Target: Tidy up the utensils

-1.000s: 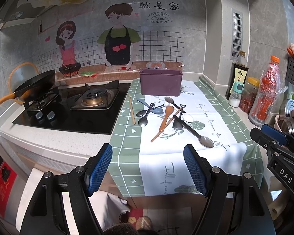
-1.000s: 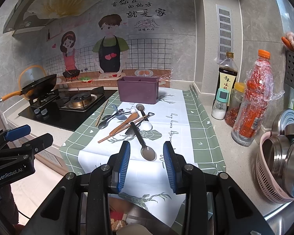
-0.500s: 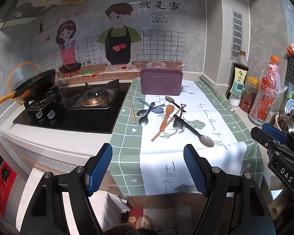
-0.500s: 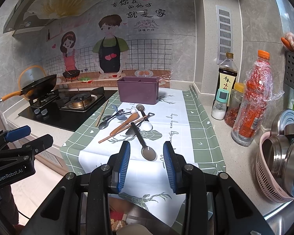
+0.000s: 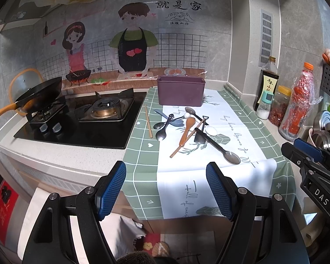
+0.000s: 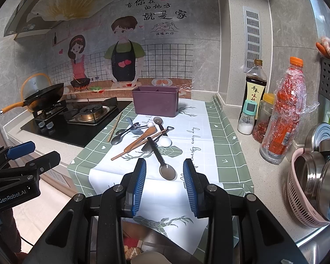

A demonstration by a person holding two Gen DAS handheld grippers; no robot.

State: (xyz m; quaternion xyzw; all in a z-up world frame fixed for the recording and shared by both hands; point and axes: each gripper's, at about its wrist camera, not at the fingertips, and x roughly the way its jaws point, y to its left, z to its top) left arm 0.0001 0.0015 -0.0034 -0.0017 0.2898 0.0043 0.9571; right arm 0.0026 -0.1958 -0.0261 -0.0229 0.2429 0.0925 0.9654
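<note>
Kitchen bench with green-checked cloth (image 6: 226,132) carries tangled spoons before the purple plastic caddy (image 6: 155,104). Both grippers, left (image 5: 166,189) and right (image 6: 164,183), hover empty, jaws wide. Best pinch the long black-handled spoon (image 6: 161,158) mid-handle first.

From my left wrist view my right gripper (image 5: 305,151) is cut off by the edge, so I cannot tell how its jaws stand. The purple bin (image 6: 155,104) hides its inside behind its front wall. In the utensil pile (image 6: 143,136) handles cross and cover each other, too tangled to count.
</note>
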